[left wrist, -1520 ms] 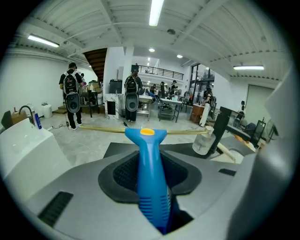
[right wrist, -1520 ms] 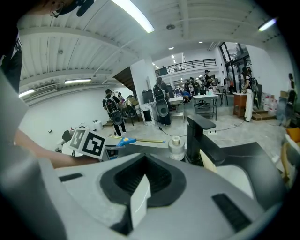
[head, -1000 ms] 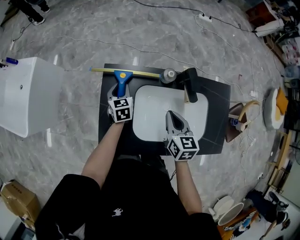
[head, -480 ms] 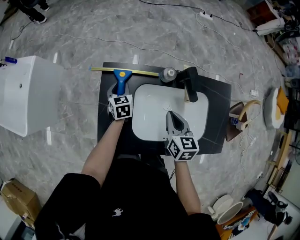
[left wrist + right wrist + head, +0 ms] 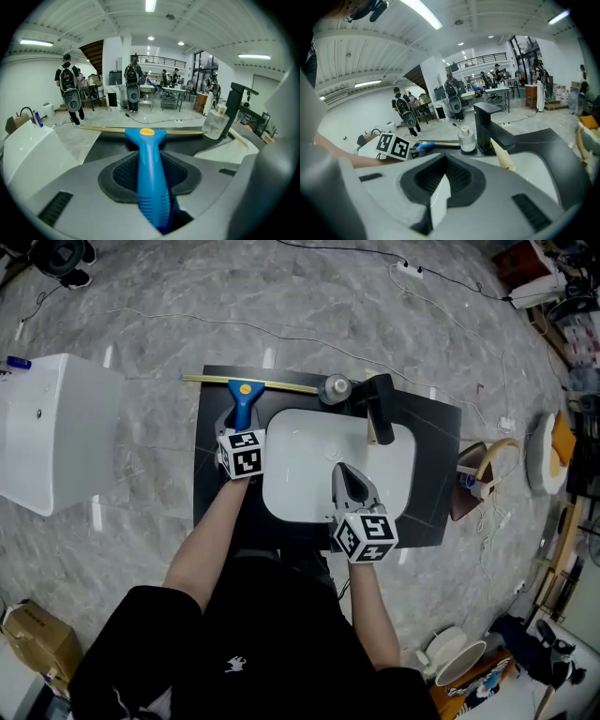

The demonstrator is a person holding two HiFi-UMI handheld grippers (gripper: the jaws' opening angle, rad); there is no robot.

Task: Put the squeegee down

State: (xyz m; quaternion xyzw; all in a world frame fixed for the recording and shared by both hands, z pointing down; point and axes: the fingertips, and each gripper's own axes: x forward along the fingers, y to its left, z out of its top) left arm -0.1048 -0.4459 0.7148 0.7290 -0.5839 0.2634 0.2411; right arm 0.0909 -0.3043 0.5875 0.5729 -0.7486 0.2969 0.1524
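Observation:
The squeegee [image 5: 242, 399] has a blue handle and a long thin yellowish blade, and the blade lies along the far edge of the black counter [image 5: 211, 498]. My left gripper [image 5: 240, 420] is shut on that handle. In the left gripper view the handle [image 5: 146, 140] runs straight out between the dark pads of this gripper [image 5: 149, 161], with the blade crosswise beyond. My right gripper [image 5: 339, 471] hangs over the white sink basin [image 5: 281, 498], shut and holding nothing. In the right gripper view its pads [image 5: 443, 180] meet, and the squeegee [image 5: 424, 145] shows at the left.
A black faucet [image 5: 380, 404] stands at the basin's far rim with a small clear bottle [image 5: 336, 388] beside it. A white box-shaped fixture [image 5: 56, 427] sits on the marble floor to the left. Cables, bowls and other clutter lie at the right. People stand far off in the hall.

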